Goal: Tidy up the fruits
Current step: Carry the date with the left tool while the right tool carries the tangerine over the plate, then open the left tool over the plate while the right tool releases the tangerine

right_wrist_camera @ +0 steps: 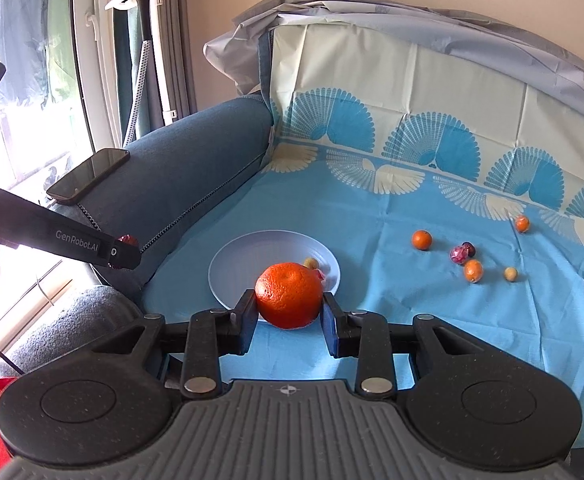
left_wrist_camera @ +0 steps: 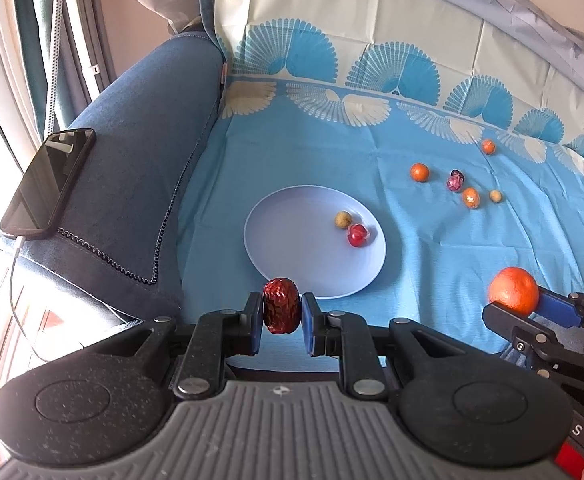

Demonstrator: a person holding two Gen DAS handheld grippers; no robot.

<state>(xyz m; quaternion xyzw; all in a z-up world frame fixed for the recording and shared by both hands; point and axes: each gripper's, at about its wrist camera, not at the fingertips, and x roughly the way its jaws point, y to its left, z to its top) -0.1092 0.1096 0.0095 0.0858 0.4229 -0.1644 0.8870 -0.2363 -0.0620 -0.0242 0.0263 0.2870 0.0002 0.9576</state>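
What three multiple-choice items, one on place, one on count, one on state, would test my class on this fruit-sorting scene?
1. Where does the phone lie?
A. on the plate
B. on the sofa arm
C. on the blue cloth

2. How many items lie on the plate?
A. two
B. four
C. none

3. What does the right gripper hold?
A. nothing
B. a red date
C. an orange mandarin

Answers:
1 B, it rests on the dark blue sofa arm.
2 A, a small yellowish fruit and a red one.
3 C, its pads press the mandarin; the left gripper holds the date.
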